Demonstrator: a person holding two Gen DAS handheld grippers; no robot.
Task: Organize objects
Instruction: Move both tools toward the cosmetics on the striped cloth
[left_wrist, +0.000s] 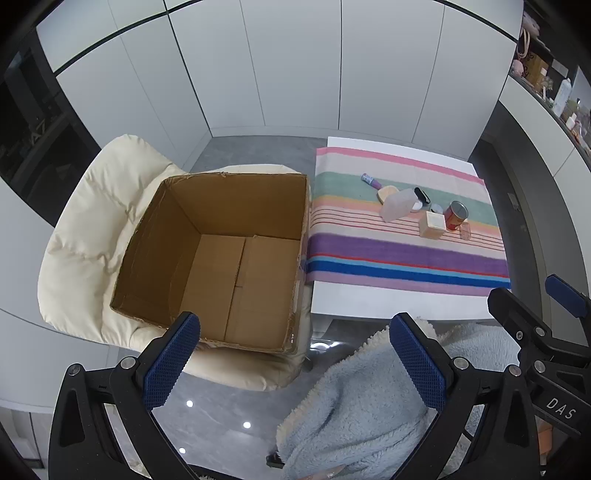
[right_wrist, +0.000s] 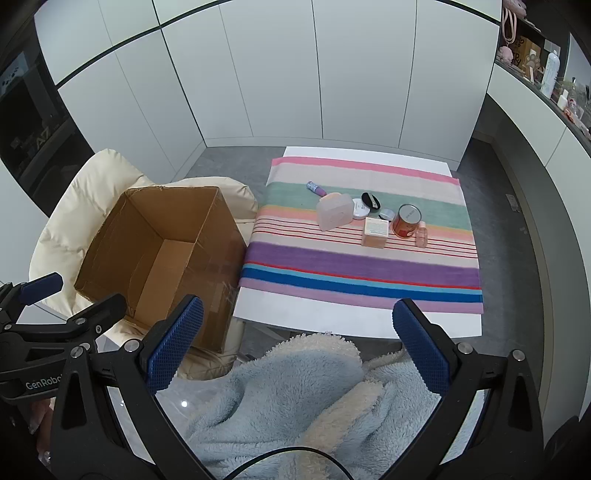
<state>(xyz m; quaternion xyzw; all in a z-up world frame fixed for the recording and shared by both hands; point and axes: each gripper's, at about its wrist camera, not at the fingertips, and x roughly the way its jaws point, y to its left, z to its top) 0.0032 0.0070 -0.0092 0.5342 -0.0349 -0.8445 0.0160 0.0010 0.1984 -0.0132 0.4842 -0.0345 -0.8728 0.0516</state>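
Both hand-held grippers, left (left_wrist: 295, 365) and right (right_wrist: 299, 350), jaws apart (nothing held), above blue fleece (right_wrist: 280, 398).

Your right tongs (right_wrist: 297, 347) gape wide and empty above a fluffy blue robe (right_wrist: 280, 398), with the open cardboard box (right_wrist: 162, 251) on a cream chair (right_wrist: 70, 218) beside the counter (right_wrist: 295, 317), whose striped cloth (right_wrist: 354, 266) carries a red tin (right_wrist: 406, 220) and small toiletries.

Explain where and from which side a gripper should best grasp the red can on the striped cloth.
Probably from above, closing on the red can's round sides. It stands upright, with the square box and small bottle crowding either side.
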